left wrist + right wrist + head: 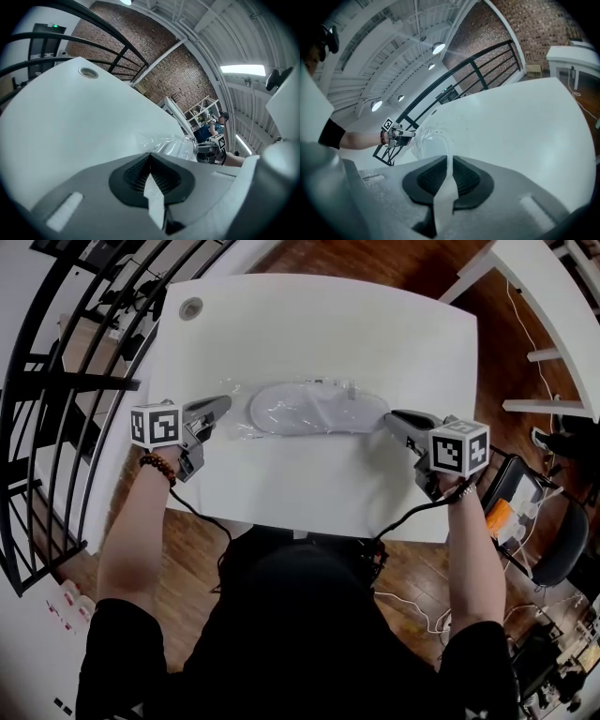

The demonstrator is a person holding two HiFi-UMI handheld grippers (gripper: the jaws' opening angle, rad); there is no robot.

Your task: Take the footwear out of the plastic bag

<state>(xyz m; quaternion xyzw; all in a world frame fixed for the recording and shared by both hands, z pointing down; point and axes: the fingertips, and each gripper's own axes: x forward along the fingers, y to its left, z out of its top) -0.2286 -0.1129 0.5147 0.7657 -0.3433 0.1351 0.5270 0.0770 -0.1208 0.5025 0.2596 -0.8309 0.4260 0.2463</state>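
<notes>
A white slipper [309,409] lies inside a clear plastic bag [242,430] at the middle of the white table [319,324]. My left gripper [225,401] is at the bag's left end, shut on a fold of the film [154,197] that runs between its pads. At the bag's right end my right gripper [392,416] is also shut on a strip of the film [443,197]. In the left gripper view the crumpled bag [176,146] stretches toward the right gripper [213,150]. The right gripper view shows the bag [429,138] reaching to the left gripper [396,136].
A round cable grommet [191,307] sits near the table's far left corner. A black metal railing [56,381] runs along the left. Another white table [544,296] stands at the far right, and a dark chair [553,531] is beside my right arm.
</notes>
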